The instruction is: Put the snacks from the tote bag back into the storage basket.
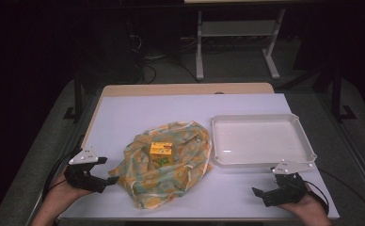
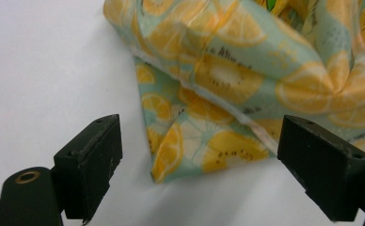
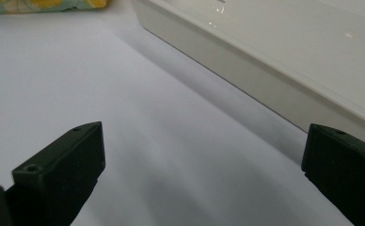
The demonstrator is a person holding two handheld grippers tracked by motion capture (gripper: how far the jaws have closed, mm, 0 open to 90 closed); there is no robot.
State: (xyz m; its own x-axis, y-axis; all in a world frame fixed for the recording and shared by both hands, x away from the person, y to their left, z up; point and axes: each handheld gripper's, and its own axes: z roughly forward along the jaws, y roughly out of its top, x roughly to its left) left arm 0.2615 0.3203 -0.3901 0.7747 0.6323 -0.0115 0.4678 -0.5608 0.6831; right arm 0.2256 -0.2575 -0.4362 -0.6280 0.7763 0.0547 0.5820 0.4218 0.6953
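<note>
A crumpled cloth (image 1: 166, 165) printed with orange and kiwi slices lies in the middle of the white table (image 1: 171, 113). A small yellow box (image 1: 161, 153) sits on top of it. My left gripper (image 1: 106, 179) rests open at the cloth's left corner; in the left gripper view that cloth corner (image 2: 190, 141) lies on the table just ahead of the wide-apart jaws. My right gripper (image 1: 265, 194) is open near the front right edge, below the white tray (image 1: 263, 161). The tray's side wall (image 3: 246, 80) runs past it on the right.
The white tray is empty and stands right of the cloth. A wooden strip (image 1: 185, 89) borders the table's far edge. Beyond it are a dark floor, cables and a white desk frame (image 1: 237, 42). Bare table lies between the cloth and my right gripper.
</note>
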